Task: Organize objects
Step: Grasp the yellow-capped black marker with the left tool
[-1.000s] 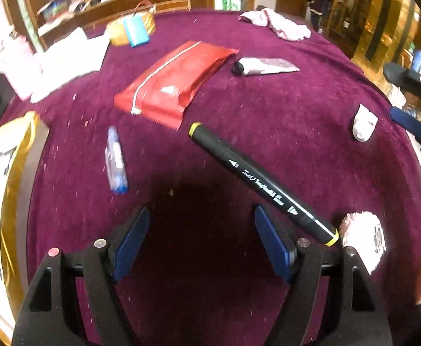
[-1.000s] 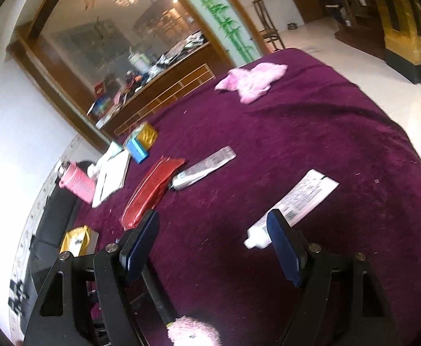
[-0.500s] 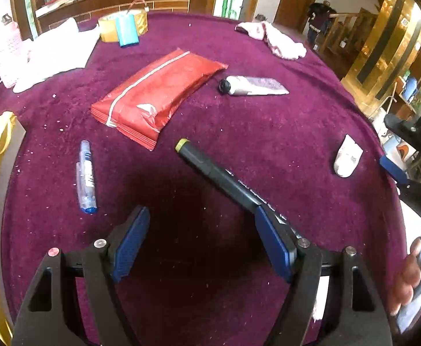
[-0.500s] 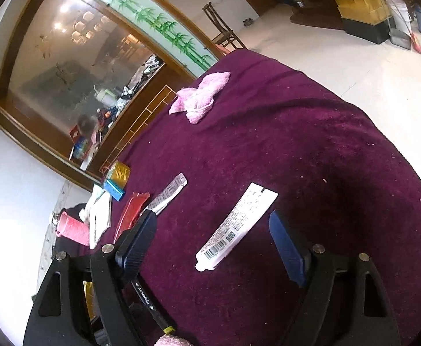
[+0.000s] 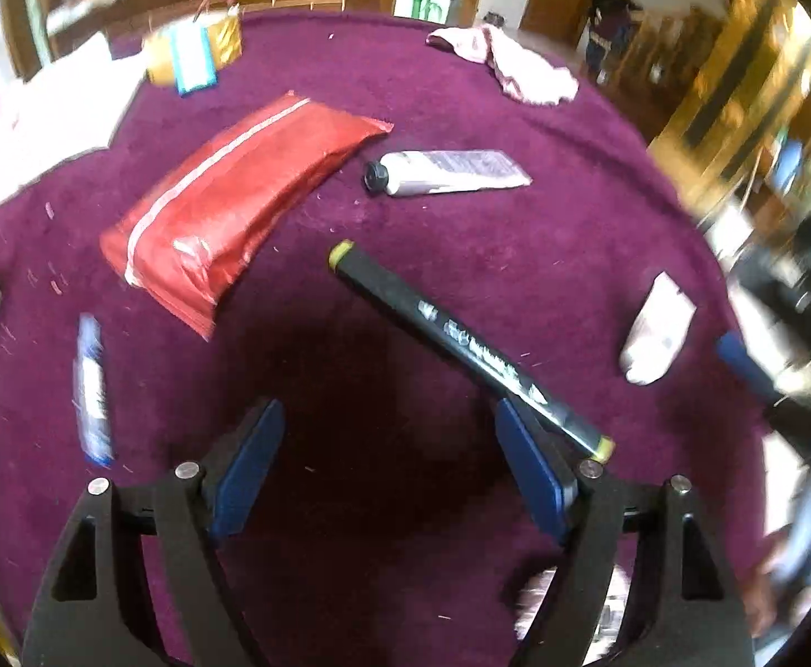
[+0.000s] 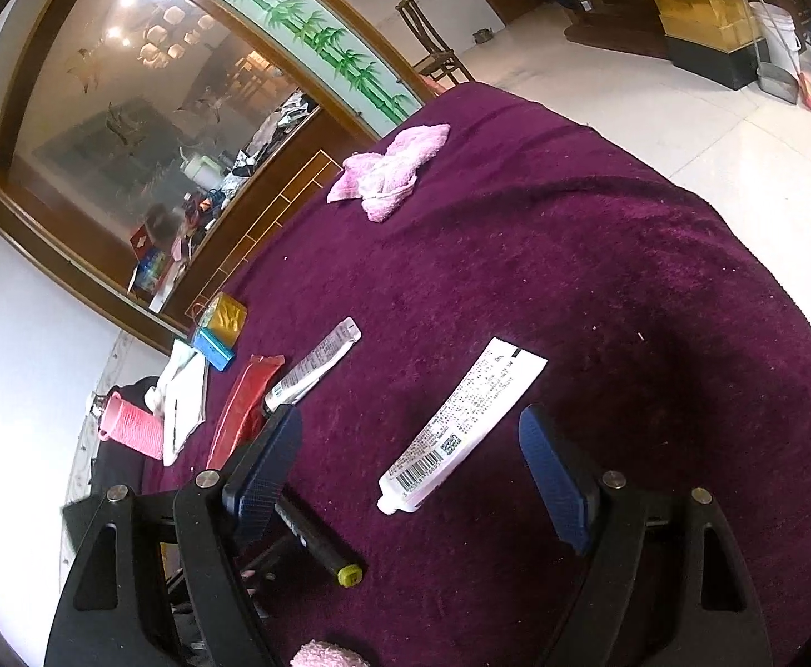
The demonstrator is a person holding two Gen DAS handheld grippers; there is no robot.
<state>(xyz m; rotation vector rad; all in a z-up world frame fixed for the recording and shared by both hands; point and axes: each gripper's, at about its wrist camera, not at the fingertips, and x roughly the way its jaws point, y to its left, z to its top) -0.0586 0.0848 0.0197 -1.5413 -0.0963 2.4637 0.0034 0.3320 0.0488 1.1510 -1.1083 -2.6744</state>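
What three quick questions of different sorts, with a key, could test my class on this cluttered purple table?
1. True or false: the left gripper grips the black marker.
2. Which thing lies between the right gripper's open jaws? A) pink cloth B) white tube C) red pouch
3. Fill in: the grey tube's cap is coloured ____.

Key: 1 false, its open jaws hold nothing. 2 B, the white tube. 3 black.

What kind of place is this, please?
Probably a hall or restaurant room: a large round table with a purple cloth, a wooden counter under a big mirror, and a tiled floor.
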